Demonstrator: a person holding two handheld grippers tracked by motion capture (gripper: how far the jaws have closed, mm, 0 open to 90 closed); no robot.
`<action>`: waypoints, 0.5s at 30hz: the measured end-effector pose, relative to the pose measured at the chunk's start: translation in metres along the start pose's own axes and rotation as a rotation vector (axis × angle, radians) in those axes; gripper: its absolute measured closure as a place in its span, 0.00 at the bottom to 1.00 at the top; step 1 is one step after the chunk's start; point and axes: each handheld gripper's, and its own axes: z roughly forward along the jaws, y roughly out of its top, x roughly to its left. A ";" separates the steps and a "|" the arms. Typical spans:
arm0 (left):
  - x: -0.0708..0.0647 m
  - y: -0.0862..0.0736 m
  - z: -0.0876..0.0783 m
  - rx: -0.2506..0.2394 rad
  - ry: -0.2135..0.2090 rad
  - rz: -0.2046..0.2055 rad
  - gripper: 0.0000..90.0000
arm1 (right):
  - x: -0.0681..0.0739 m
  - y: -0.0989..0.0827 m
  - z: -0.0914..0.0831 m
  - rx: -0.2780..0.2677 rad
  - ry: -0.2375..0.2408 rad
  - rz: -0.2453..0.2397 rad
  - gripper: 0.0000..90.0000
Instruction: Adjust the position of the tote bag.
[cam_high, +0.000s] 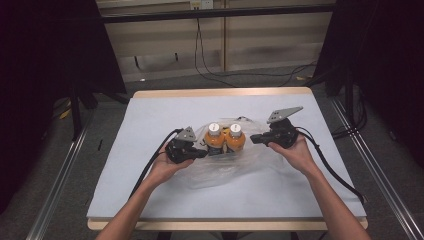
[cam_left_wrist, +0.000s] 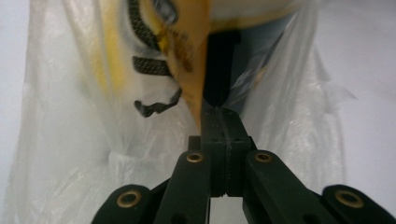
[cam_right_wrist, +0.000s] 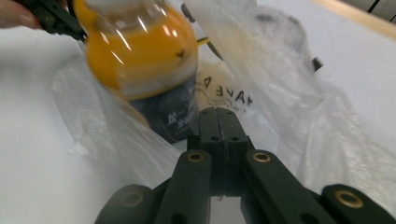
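- two orange bottles (cam_high: 226, 138) with white caps standing side by side mid-table, inside a clear plastic bag (cam_high: 235, 165) spread on the pale table cover (cam_high: 150, 190).
- left gripper (cam_high: 202, 152) just beside the left bottle, right gripper (cam_high: 255, 139) just beside the right one, each held in a hand.
- in the left gripper view, jaws pressed together with bag film around the tips; likely pinching the bag's edge, though film between the pads too thin to confirm.
- in the right gripper view, jaws likewise closed against each other, tips at the bag beside the bottle's dark lower label; pinch on film probable, not certain.
- risk: thin film tearing or slipping free if pulled apart too hard.
- risk: bottles tipping, since upright and close together; a sideways tug on the bag could topple one against the other.
- risk: a pinch on a single layer could drag the bag along the table and leave it unopened.
- high view gives the layout: both bottles, both hands, bag outline, table edges.
- gripper views give what the high view cannot: jaw closure, film folds at the tips, label print, blurred.
- right gripper view also catches the other gripper (cam_right_wrist: 53, 21) at top left, beyond the bottle.
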 end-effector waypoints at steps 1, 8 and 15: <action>0.001 -0.001 0.001 0.007 0.002 0.001 1.00 | -0.001 -0.002 0.005 0.013 0.000 -0.001 1.00; 0.000 -0.008 0.011 0.076 0.025 0.023 0.98 | -0.003 -0.010 0.029 0.111 0.009 0.001 1.00; 0.006 -0.018 0.017 0.149 0.047 0.053 0.97 | -0.004 -0.022 0.046 0.223 -0.022 -0.024 1.00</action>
